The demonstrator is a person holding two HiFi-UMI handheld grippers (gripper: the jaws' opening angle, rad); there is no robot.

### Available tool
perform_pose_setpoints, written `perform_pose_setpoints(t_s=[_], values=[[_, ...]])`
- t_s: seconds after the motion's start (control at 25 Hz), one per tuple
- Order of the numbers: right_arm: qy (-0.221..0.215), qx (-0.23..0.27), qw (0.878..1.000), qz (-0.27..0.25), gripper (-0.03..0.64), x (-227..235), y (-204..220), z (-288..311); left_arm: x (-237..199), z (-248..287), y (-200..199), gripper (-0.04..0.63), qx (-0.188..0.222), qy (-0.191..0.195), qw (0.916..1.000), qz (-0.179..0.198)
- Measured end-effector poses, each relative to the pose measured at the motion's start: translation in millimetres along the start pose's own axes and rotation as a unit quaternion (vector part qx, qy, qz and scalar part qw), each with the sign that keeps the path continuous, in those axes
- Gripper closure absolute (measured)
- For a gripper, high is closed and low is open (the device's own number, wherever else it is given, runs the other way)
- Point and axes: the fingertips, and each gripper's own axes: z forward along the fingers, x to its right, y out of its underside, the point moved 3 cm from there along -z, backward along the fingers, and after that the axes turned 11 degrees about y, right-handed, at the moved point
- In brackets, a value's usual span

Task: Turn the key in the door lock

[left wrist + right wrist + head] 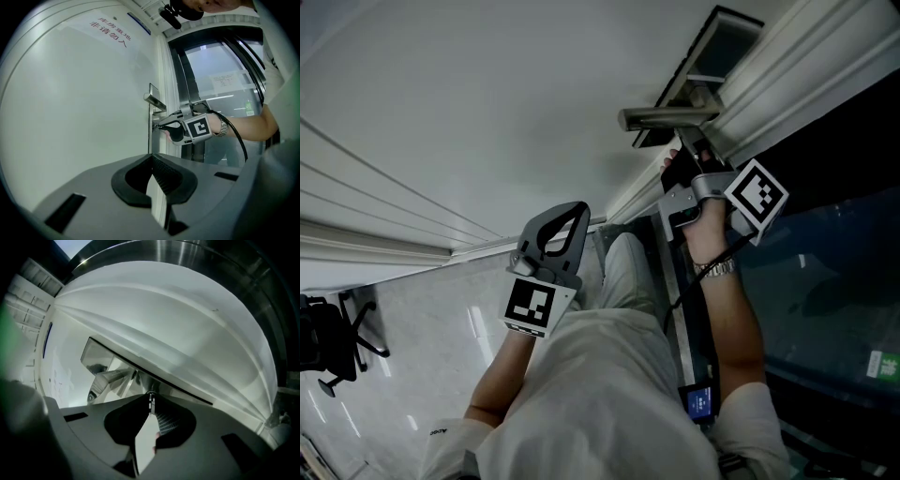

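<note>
The right gripper (pixel 150 396) was pressed up to the door (pixel 487 94) at its free edge, just under the handle (pixel 666 118). Its jaws were drawn narrow and clamped on the key (pixel 151 405), a thin strip of metal that showed between the tips in the right gripper view. The key stood in the lock plate (pixel 101 355), the steel plate on the door's edge that also carried the handle. From the left gripper view the right gripper pointed level at the door, its tip against the plate below the handle, and its marker cube (pixel 200 128) faced the camera. The hand behind it wore a watch (pixel 715 269), and a black cable (pixel 236 136) ran back along the forearm.

The left gripper (pixel 581 208) was held well apart from the lock, out in front of the door's plain face. Its jaws were closed tip to tip with nothing between them; through the gap lower down only the door's edge showed. Red print (pixel 108 33) sat high on the door. In the head view a chair (pixel 337 337) stood on the floor (pixel 441 328) at the lower left.
</note>
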Motion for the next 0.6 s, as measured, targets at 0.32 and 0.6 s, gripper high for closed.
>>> perform_pose_setpoints(t_s=[0.32, 0.6], values=[[0.0, -0.01, 0.968, -0.25, 0.436, -14.5, 13.3, -8.8, 2.0, 1.0, 2.0, 0.589, -0.005, 0.004, 1.0, -0.007], [0.047, 0.045, 0.863, -0.501, 0.417, -23.3, 19.7, -15.9, 5.2, 4.8, 2.6, 0.589, -0.004, 0.008, 0.9999, -0.007]])
